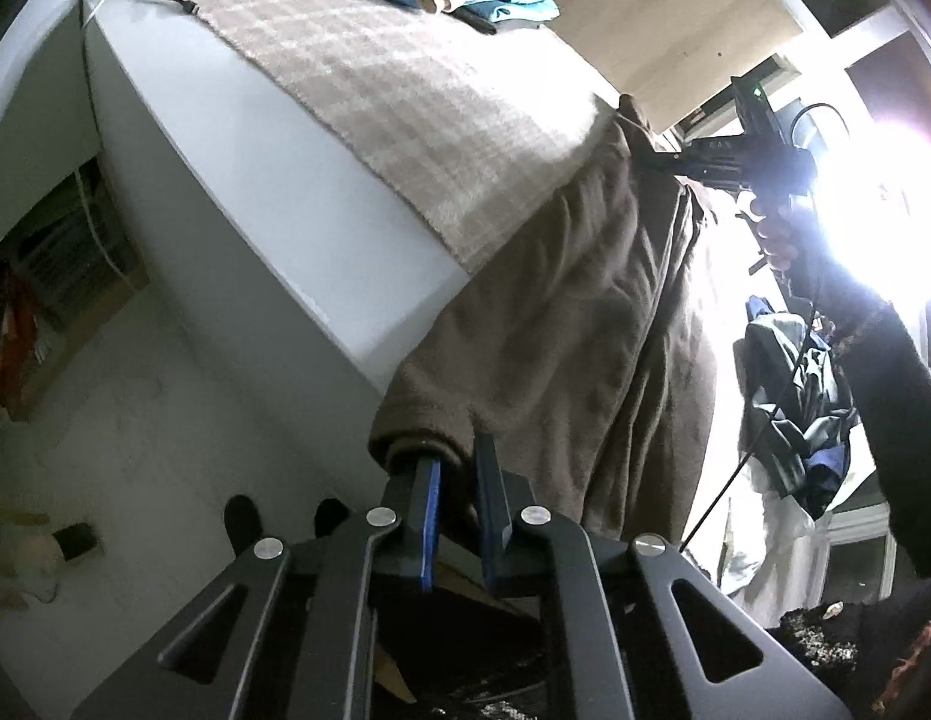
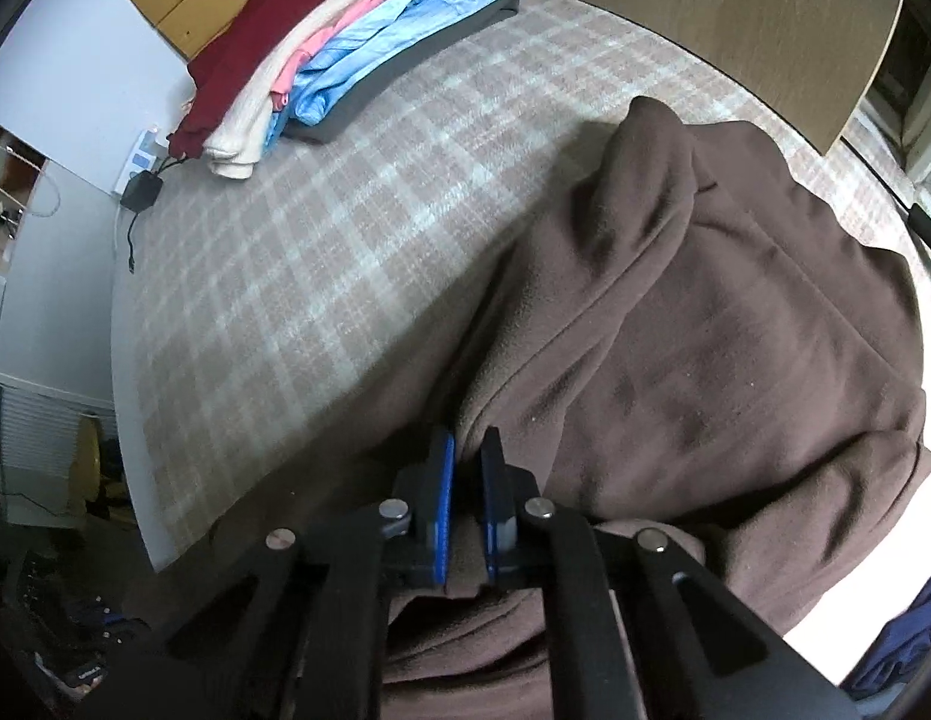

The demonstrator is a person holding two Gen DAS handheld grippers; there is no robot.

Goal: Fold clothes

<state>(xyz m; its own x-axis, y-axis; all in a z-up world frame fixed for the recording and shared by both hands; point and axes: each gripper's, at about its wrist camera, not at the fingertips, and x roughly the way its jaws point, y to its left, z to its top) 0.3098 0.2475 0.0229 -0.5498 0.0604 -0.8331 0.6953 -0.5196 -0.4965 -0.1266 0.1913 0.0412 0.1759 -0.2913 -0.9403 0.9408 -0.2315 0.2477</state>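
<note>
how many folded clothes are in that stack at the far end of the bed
5 visible in the right wrist view, top to bottom: maroon, cream, pink, light blue, dark grey. Others may be hidden between layers.

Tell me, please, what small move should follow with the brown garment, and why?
Probably carry both grips further over the checked blanket and lay it flat. The left gripper and right gripper each pinch the brown garment, which partly hangs off the bed edge, bunched.
</note>
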